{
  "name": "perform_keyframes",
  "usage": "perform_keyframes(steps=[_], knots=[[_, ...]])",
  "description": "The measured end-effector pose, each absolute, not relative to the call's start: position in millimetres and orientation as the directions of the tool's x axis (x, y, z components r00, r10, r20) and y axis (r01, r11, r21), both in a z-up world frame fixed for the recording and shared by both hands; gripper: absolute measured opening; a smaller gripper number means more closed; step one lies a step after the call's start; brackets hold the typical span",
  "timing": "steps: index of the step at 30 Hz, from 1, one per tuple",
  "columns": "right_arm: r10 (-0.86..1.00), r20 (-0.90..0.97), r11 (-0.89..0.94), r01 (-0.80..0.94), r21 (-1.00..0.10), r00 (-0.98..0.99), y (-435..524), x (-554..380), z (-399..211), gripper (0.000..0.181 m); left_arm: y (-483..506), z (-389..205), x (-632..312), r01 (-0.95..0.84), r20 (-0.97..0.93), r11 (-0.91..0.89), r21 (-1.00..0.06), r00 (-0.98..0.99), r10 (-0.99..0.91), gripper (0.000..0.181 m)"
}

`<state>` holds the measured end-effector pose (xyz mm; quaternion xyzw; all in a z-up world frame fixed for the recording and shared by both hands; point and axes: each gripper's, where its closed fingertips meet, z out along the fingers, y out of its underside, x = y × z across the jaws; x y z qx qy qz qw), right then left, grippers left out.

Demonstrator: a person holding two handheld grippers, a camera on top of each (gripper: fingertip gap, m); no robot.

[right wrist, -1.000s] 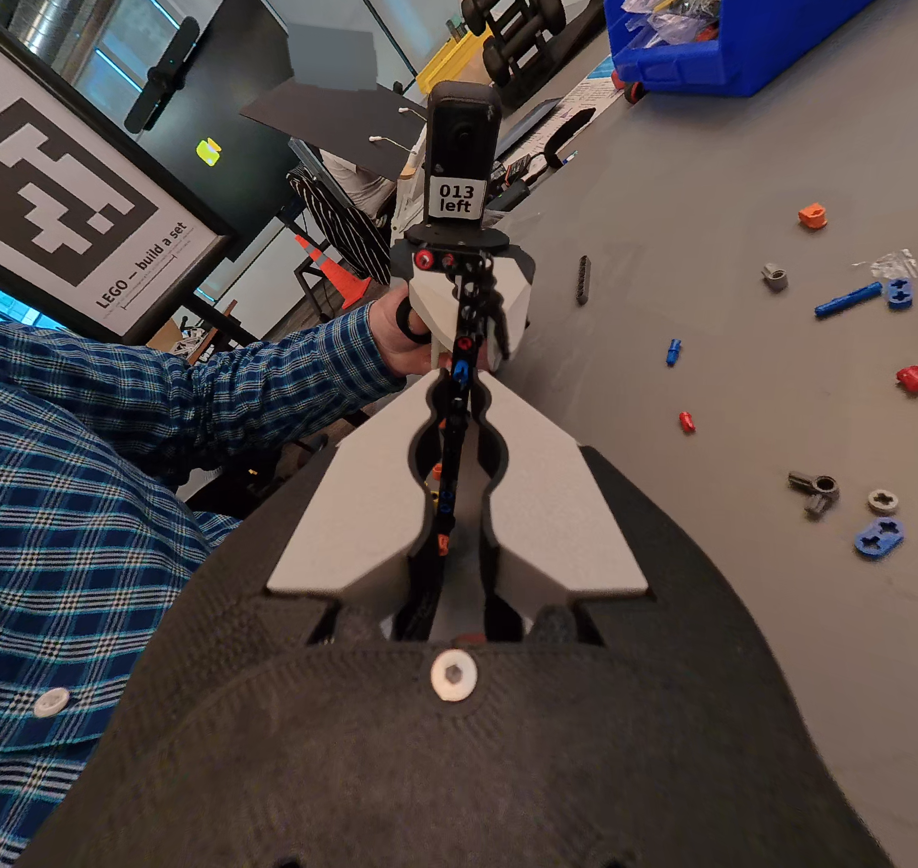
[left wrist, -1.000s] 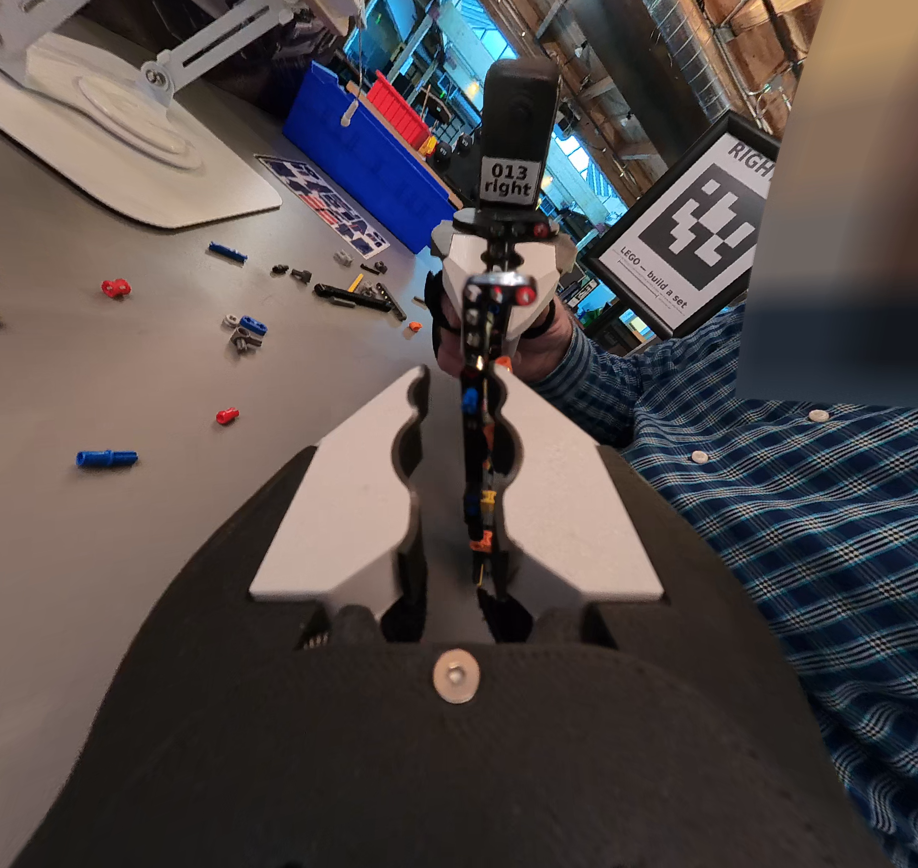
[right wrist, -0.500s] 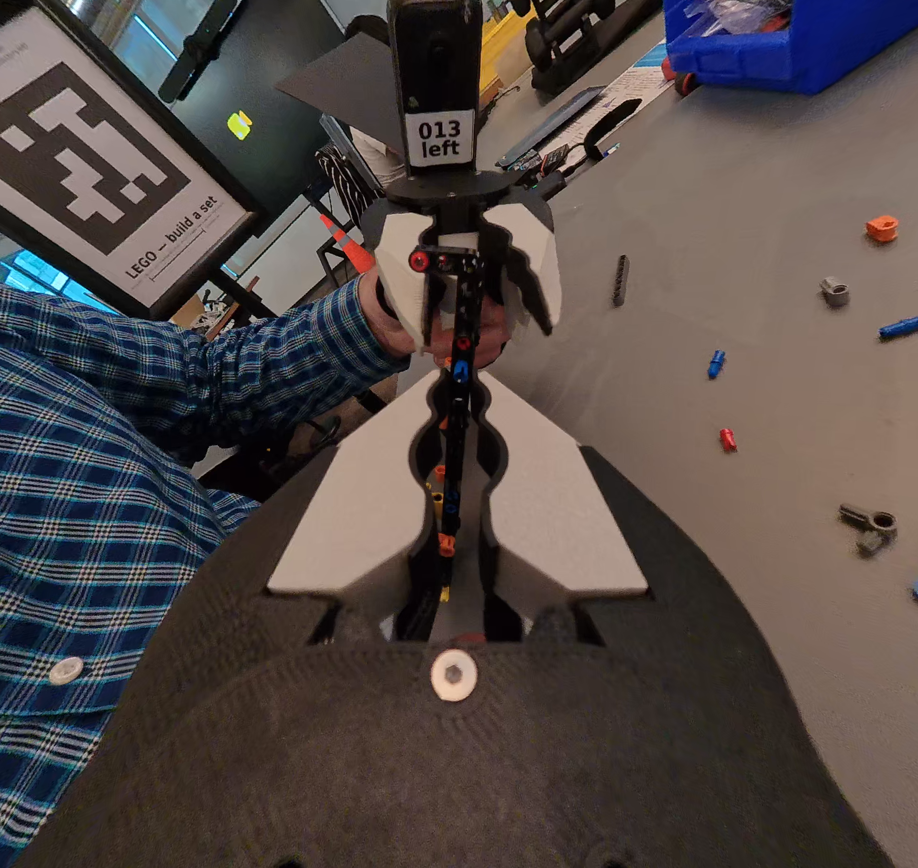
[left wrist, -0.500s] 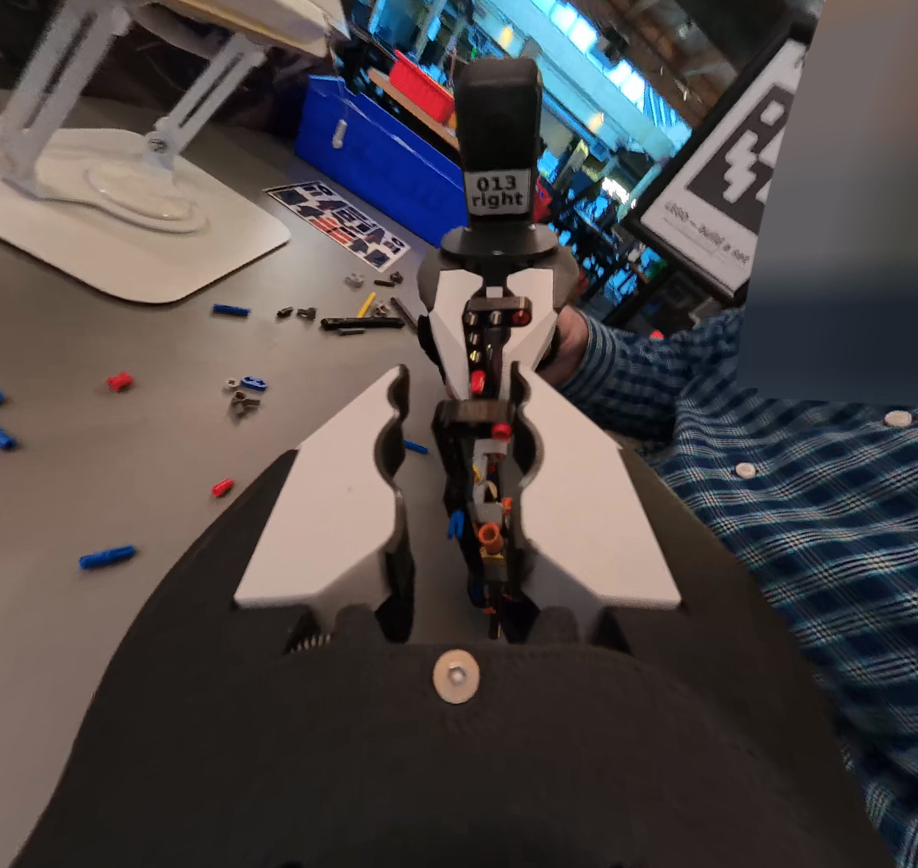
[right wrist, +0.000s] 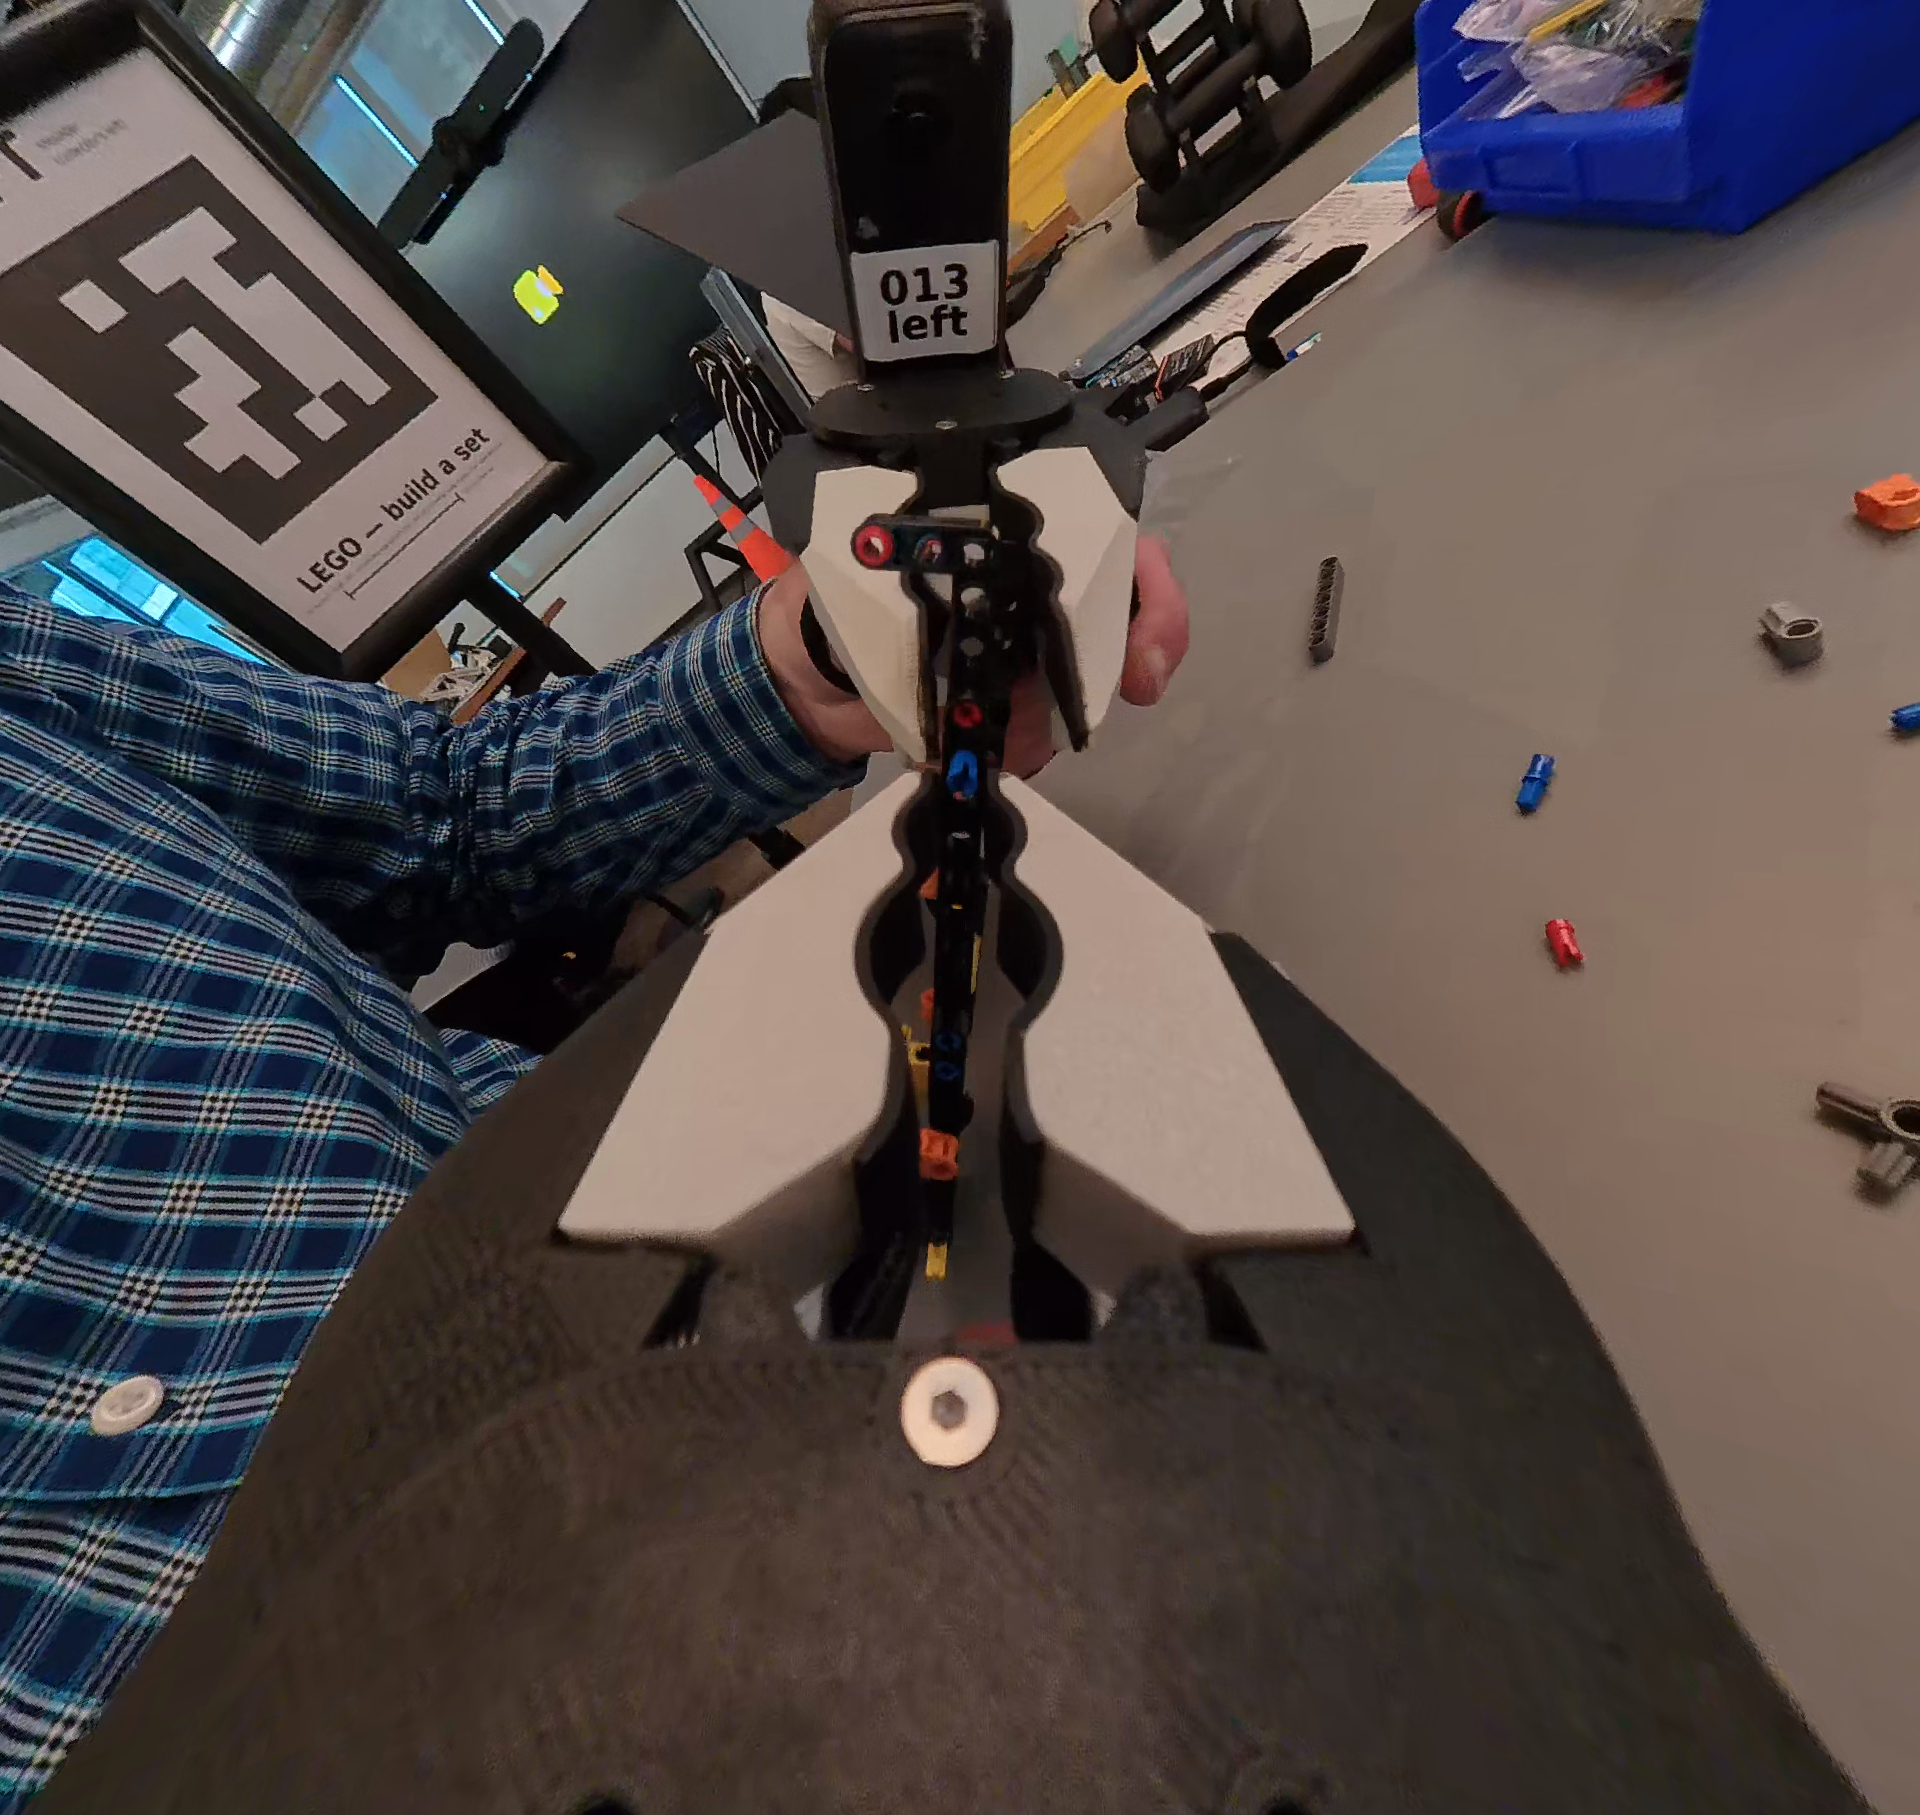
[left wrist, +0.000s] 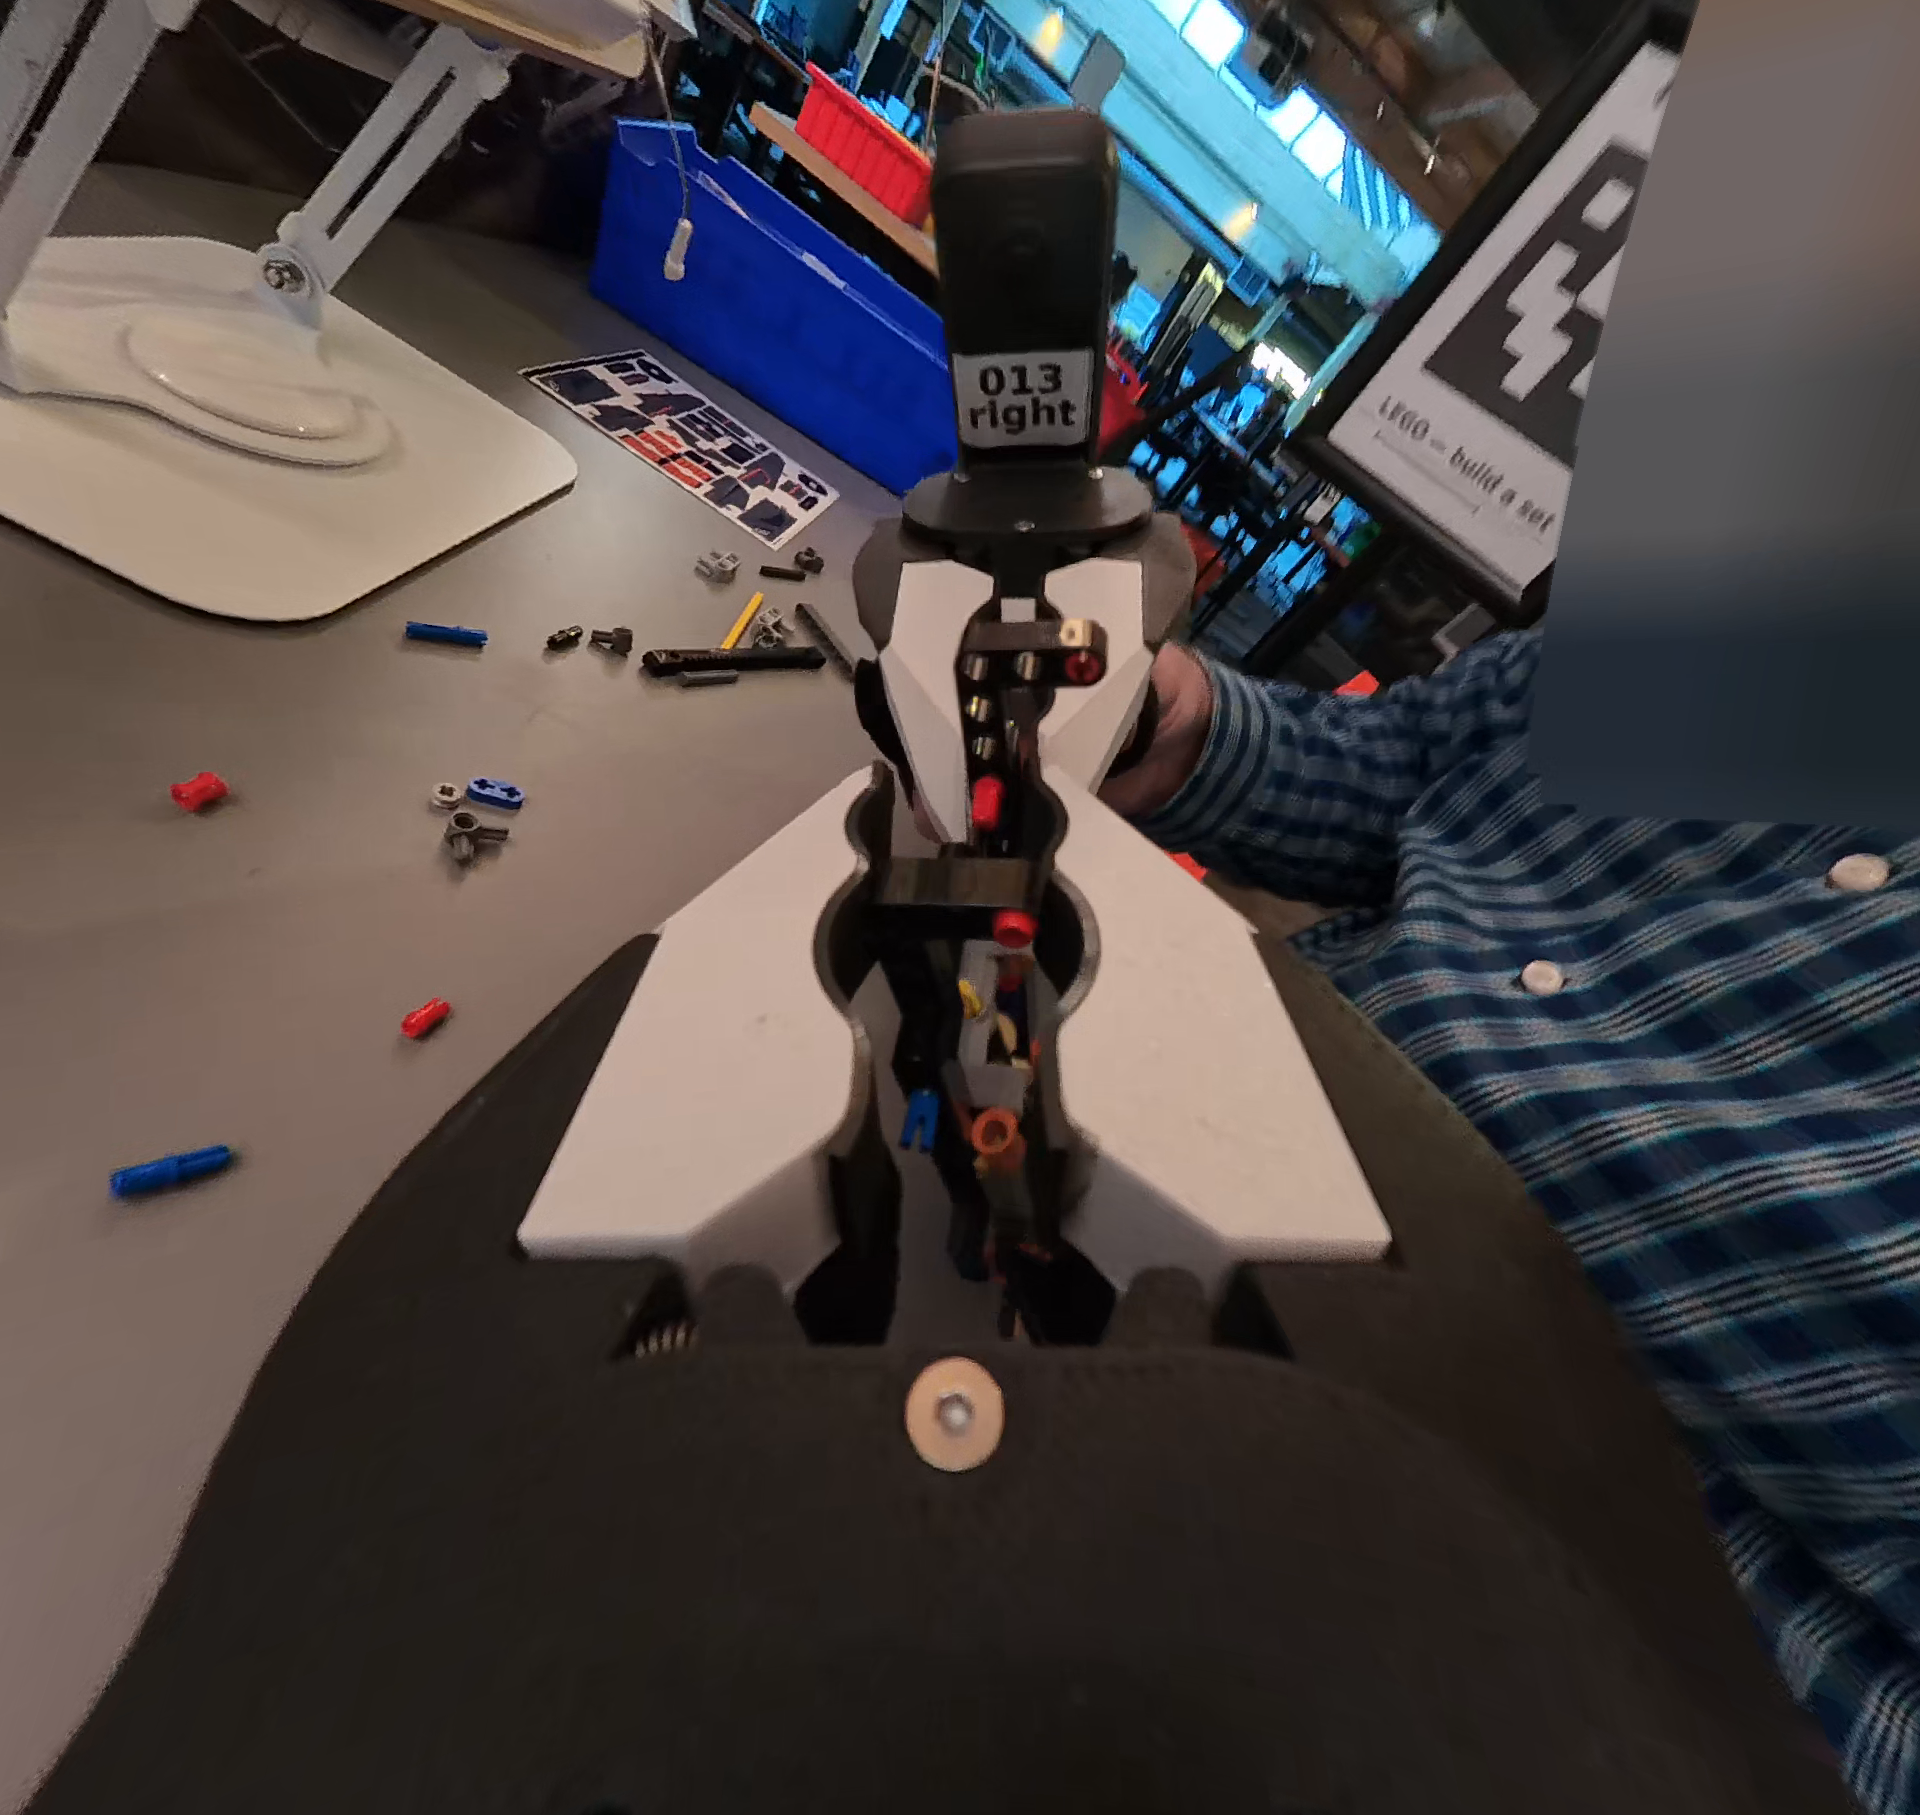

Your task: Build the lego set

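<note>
A long black lego assembly (left wrist: 956, 890) with red, blue and orange pins is held in the air between my two grippers, which face each other. My left gripper (left wrist: 958, 778) is shut on one end; its jaws stand a little apart with a black cross beam and the wider white and orange parts between them. My right gripper (right wrist: 956, 789) is shut on the other end of the assembly (right wrist: 956, 934), seen edge-on. The L-shaped end with a red pin (right wrist: 873, 545) lies against the left gripper (right wrist: 987, 742). The right gripper (left wrist: 1013, 799) also shows in the left wrist view.
Loose parts lie on the grey table: a red pin (left wrist: 424, 1017), a blue pin (left wrist: 171, 1171), a black beam (right wrist: 1325, 610), a grey connector (right wrist: 1881, 1142). A blue bin (left wrist: 769, 311), a sticker sheet (left wrist: 681, 446) and a white stand base (left wrist: 260, 456) are farther back. A plaid sleeve (right wrist: 312, 830) is close. My two grippers' fingertips are within a few centimetres of each other.
Both grippers tilted together with the assembly. The left jaws spread wider half a second ago and have closed in again. The left wrist view now shows the assembly's wider side and cross beam.
</note>
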<state>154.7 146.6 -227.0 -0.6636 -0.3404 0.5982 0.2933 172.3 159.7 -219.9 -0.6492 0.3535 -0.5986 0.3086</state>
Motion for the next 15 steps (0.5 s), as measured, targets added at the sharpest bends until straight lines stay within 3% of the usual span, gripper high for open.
perform_keyframes(steps=[2,3,5,8,15], knots=[[0.800,-0.597,-0.600,0.096,-0.794,0.057,149,156,-226,0.005,161,-216,171,-0.072,0.566,-0.566,-0.821,0.027,-0.824,0.029],[0.798,-0.600,-0.602,0.095,-0.793,0.055,149,157,-226,0.005,166,-214,169,-0.059,0.570,-0.571,-0.818,0.046,-0.821,0.047],[0.796,-0.603,-0.605,0.096,-0.790,0.054,150,158,-226,0.005,173,-209,164,-0.038,0.578,-0.581,-0.813,0.068,-0.814,0.065],[0.785,-0.618,-0.619,0.085,-0.781,0.047,151,160,-225,0.005,177,-202,158,-0.034,0.547,-0.551,-0.834,0.091,-0.832,0.064],[0.792,-0.610,-0.609,0.111,-0.785,0.029,149,160,-224,0.004,170,-202,162,-0.166,0.452,-0.462,-0.871,0.098,-0.887,0.033]])
